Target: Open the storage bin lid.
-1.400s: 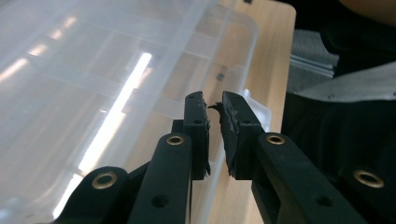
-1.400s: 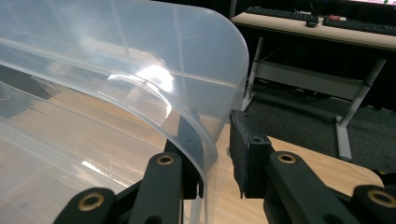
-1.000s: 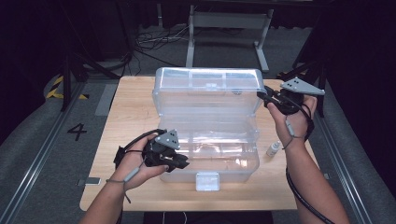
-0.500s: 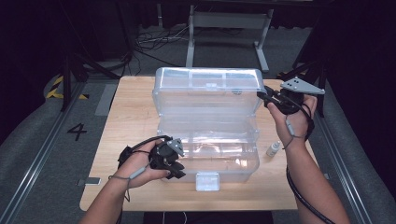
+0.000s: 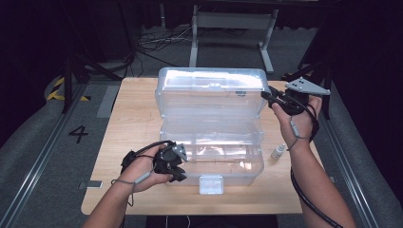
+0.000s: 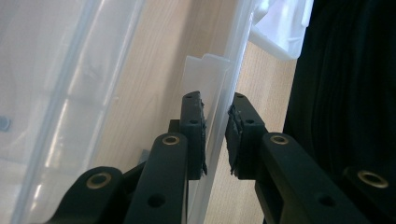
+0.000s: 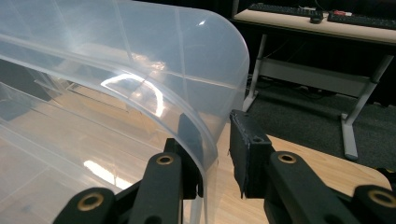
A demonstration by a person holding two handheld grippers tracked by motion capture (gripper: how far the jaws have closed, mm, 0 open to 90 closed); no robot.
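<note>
A clear plastic box (image 5: pixel 237 167) stands on the wooden table (image 5: pixel 133 118) with its lid (image 5: pixel 211 95) raised at the back. My left gripper (image 5: pixel 177 166) is at the box's front left corner. In the left gripper view the jaws (image 6: pixel 215 100) stand open astride the front wall (image 6: pixel 219 70), one inside and one outside, with a slit of table showing beside the wall. My right gripper (image 5: pixel 265 95) is at the lid's right edge. Its jaws (image 7: pixel 212 120) are open astride the lid rim (image 7: pixel 205 140), the inner one seen through the plastic, the outer pad (image 7: pixel 245 154) a little off the rim.
A white latch (image 5: pixel 211 184) hangs on the box's front wall. A small white bottle (image 5: pixel 278 152) lies on the table right of the box, near my right forearm. A metal frame (image 5: pixel 228 28) stands behind the table. Dark floor surrounds it.
My left hand has drawn back toward the near edge and turned, bringing its gripper down onto the box's front left corner. The right gripper has stayed at the lid's edge.
</note>
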